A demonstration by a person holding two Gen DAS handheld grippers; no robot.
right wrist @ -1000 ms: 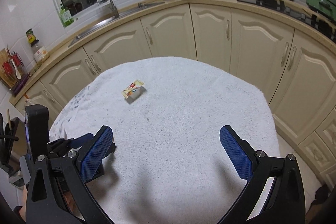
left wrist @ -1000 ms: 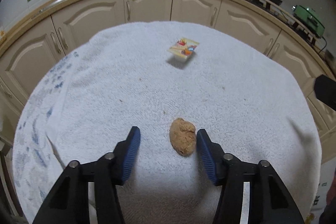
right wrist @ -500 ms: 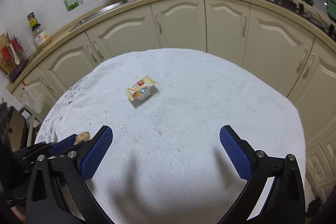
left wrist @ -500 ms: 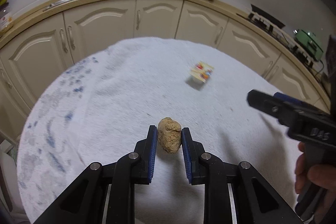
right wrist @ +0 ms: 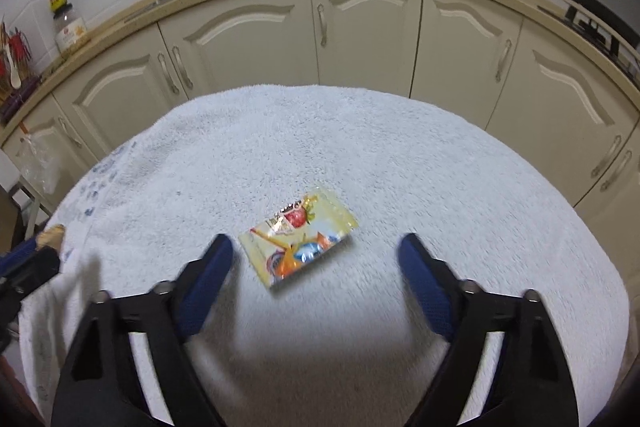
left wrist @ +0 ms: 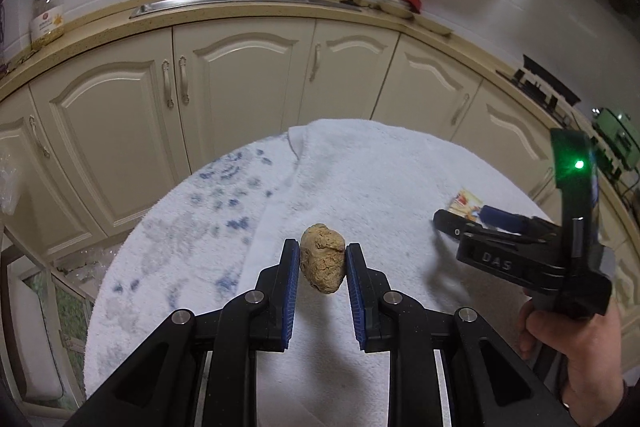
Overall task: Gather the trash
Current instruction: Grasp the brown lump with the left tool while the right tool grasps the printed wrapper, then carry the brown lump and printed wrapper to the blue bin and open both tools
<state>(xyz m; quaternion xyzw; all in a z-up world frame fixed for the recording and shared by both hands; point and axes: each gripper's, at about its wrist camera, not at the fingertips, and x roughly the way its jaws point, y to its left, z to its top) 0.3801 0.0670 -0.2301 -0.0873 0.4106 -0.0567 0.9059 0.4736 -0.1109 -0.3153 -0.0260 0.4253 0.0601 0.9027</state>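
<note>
While the brown lump [left wrist: 322, 264] is clamped between the left gripper [left wrist: 322, 259] pads for carrying, the right gripper [right wrist: 316, 259] is held open around the wrapper [right wrist: 298, 235] for pickup.

Dim indoor light, soft shadows, strong fisheye warp, right view motion-blurred.

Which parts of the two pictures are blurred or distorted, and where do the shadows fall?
Left wrist view: sharp on the brown crumpled lump in the left hand-held gripper; the fisheye bends the countertop into an arc. Right wrist view: the right hand-held gripper shows motion blur, the snack wrapper is slightly soft, and a dark shadow lies on the white towel between the fingers.
</note>
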